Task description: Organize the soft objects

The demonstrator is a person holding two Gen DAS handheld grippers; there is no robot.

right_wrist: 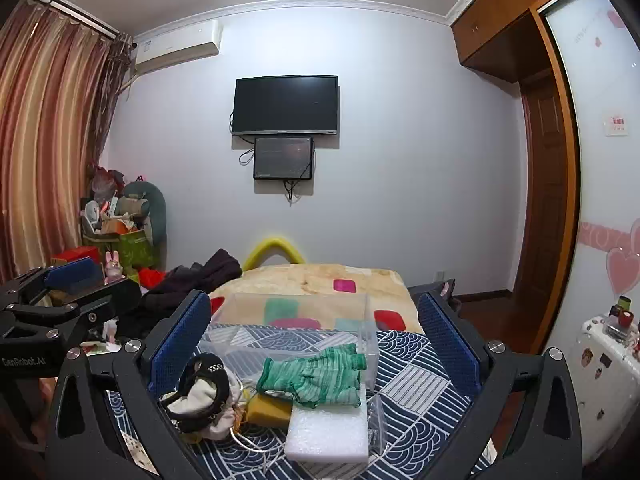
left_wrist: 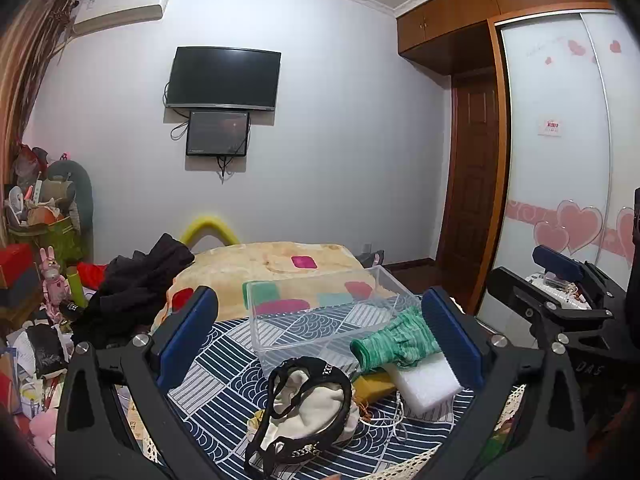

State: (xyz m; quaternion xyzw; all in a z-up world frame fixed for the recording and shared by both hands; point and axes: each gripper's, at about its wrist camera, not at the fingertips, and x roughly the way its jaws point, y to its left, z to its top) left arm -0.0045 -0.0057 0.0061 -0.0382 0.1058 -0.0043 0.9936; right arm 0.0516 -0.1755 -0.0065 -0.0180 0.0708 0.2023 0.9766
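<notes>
Grippers hover apart above our blue patterned cloth (right_wrist: 420, 384): left gripper (left_wrist: 320, 336) and right gripper (right_wrist: 316, 344) both spread wide, holding nothing. Our green knit glove (right_wrist: 316, 376) lies on a white foam block (right_wrist: 328, 432), touching the clear plastic box (right_wrist: 288, 320). Only the right view shows a small clear bag (right_wrist: 376, 420), perhaps of screws.

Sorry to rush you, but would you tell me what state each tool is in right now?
Left tool: open, holding nothing.
Right tool: open, holding nothing.
</notes>
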